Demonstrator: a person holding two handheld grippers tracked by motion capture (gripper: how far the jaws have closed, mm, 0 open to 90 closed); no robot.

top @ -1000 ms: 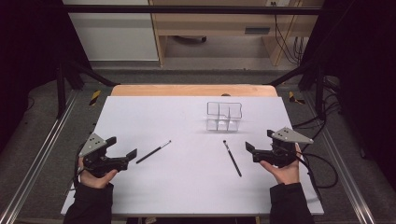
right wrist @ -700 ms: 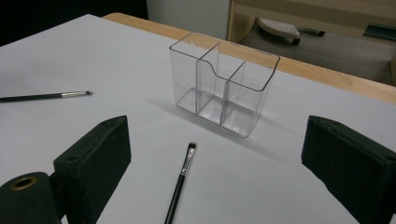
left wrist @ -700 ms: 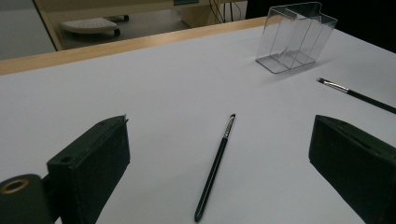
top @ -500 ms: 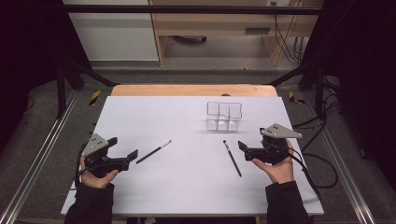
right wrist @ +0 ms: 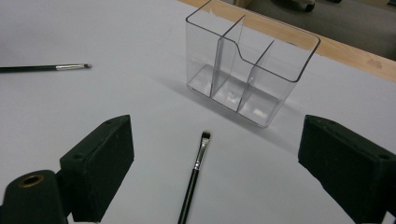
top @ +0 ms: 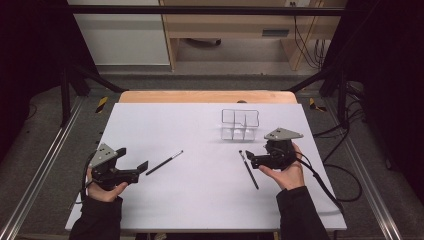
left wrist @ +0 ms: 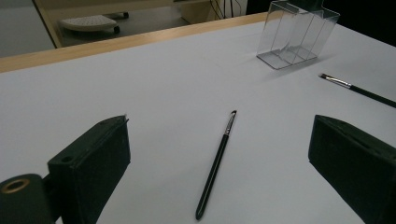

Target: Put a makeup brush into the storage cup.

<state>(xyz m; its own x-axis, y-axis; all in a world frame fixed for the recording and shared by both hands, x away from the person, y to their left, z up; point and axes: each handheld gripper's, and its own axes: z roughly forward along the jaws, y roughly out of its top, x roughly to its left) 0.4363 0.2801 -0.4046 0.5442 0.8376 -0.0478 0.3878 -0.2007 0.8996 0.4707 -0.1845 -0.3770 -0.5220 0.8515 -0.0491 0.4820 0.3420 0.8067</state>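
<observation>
Right of centre in the high view, a thin black brush [top: 248, 169] lies flat on the white counter [top: 200, 130], bristle tip toward the top of the frame. The right gripper [top: 251, 159] sits just beside its upper end, jaws spread wide and holding nothing; in the right gripper view that brush [right wrist: 194, 176] lies between the two open jaws, pointing up at a clear three-compartment organizer [right wrist: 250, 63] standing upright near it. Left of centre in the high view, a second brush [top: 164, 162] lies slanted, its tip toward the upper right. The left gripper [top: 141, 167] hovers just beside its lower end, also wide open and empty. From the left gripper view, the second brush [left wrist: 216, 164] rests between the jaws, with the organizer [left wrist: 296, 36] at upper right.
</observation>
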